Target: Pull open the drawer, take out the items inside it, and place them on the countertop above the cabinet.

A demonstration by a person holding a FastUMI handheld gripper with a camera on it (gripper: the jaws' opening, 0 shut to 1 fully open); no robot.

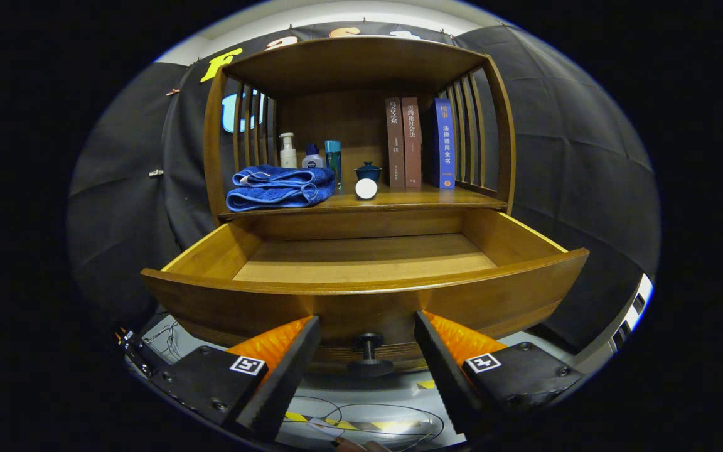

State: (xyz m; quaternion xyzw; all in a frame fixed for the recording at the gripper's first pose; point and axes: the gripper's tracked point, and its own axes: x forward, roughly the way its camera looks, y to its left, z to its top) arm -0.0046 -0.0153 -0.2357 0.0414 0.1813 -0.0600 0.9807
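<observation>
Drawer of curved brown wood (361, 295) stands pulled fully out below the counter (399, 199) of the slatted wooden cabinet, its visible floor bare; the front strip of that floor is hidden behind the drawer's front wall, so I cannot tell whether anything small lies there. My tool (368, 361) hangs just in front of the drawer, its two black fingers with orange ribbed backs spread wide and pinching nothing; the small dark round knob (368, 355) on the drawer's front sits between them, untouched. On the counter lie a folded blue towel (277, 187), a white disc-shaped lid or jar (366, 188), a small dark-blue lidded cup (368, 171), three bottles (311, 154) and three upright books (418, 143). I judge the unloading to be done or nearly so. The towel would handle soft and light, best pinched across a thick fold; the cup looks ceramic, smooth and fragile, best taken around its body and not by its lid. The drawer itself is stiff and heavy-looking, and its knob is the one sensible hold.
</observation>
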